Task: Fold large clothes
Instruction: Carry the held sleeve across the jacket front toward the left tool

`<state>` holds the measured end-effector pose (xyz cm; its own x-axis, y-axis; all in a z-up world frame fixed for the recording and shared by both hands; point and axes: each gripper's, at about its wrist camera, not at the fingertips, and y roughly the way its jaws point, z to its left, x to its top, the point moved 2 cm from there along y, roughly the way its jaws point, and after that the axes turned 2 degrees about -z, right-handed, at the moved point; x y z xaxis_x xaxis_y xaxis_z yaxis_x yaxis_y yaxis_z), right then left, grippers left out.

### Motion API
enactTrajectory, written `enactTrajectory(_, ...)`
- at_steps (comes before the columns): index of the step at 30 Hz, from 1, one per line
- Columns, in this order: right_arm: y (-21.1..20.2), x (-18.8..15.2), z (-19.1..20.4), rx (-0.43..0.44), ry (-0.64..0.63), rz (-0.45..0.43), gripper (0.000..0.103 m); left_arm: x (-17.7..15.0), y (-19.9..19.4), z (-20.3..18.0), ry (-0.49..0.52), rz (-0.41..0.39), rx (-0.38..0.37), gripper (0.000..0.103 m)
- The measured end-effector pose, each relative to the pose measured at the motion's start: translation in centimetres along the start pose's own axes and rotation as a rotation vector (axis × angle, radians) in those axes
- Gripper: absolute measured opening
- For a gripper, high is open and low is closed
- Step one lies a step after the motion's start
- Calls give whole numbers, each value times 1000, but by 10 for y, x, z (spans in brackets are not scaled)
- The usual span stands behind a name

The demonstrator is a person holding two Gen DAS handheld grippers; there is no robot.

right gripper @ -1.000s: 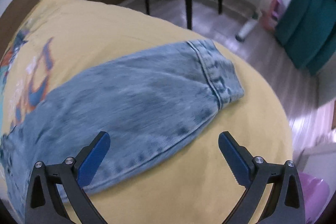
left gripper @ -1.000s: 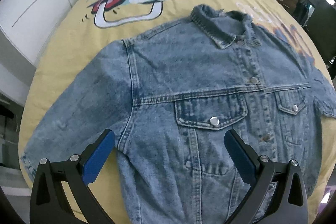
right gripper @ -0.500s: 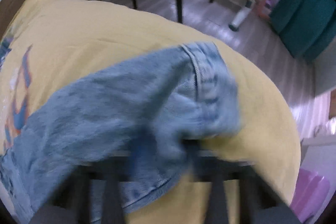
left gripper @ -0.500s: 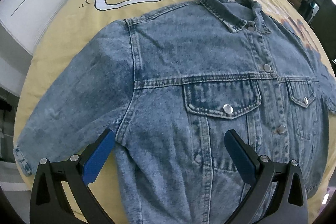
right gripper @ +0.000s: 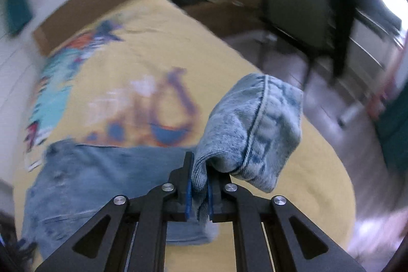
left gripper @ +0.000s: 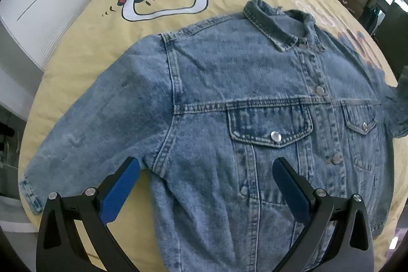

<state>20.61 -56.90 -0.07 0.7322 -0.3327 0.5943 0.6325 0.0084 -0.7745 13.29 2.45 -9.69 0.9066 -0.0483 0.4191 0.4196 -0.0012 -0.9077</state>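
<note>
The denim jacket lies front-up and buttoned across the yellow bed, its body flat and not yet folded. The right tool is clamped on one sleeve cuff, lifted clear of the bed. The left tool hangs wide above the other armpit, empty. Judging by this, folding has barely begun: both sleeves and the body remain.
</note>
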Motion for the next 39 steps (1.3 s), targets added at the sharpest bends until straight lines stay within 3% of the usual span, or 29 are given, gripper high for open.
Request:
enactTrajectory(5, 0, 14, 104, 165, -129, -14, 8, 11, -7, 9, -27, -26, -16, 102)
enactTrajectory(9, 14, 6, 186, 284, -193, 19, 8, 19, -10, 15, -33, -40, -9, 102)
enactTrajectory(15, 65, -48, 269, 291, -334, 144, 8, 22, -1, 30, -69, -16, -8, 102)
enactTrajectory(23, 130, -146, 278, 272, -412, 364, 9, 14, 16, 45, -103, 21, 1, 102)
enactTrajectory(30, 151, -186, 280, 224, -473, 424, 14, 13, 17, 47, -116, 27, 10, 102)
enactTrajectory(36, 155, -186, 275, 248, -441, 455, 27, 15, 16, 43, -110, 26, 6, 102)
enactTrajectory(37, 153, -186, 274, 251, -439, 456, 32, 16, 16, 41, -109, 27, 4, 102)
enactTrajectory(39, 144, -179, 271, 249, -447, 442, 52, 16, 17, 37, -107, 31, -3, 102)
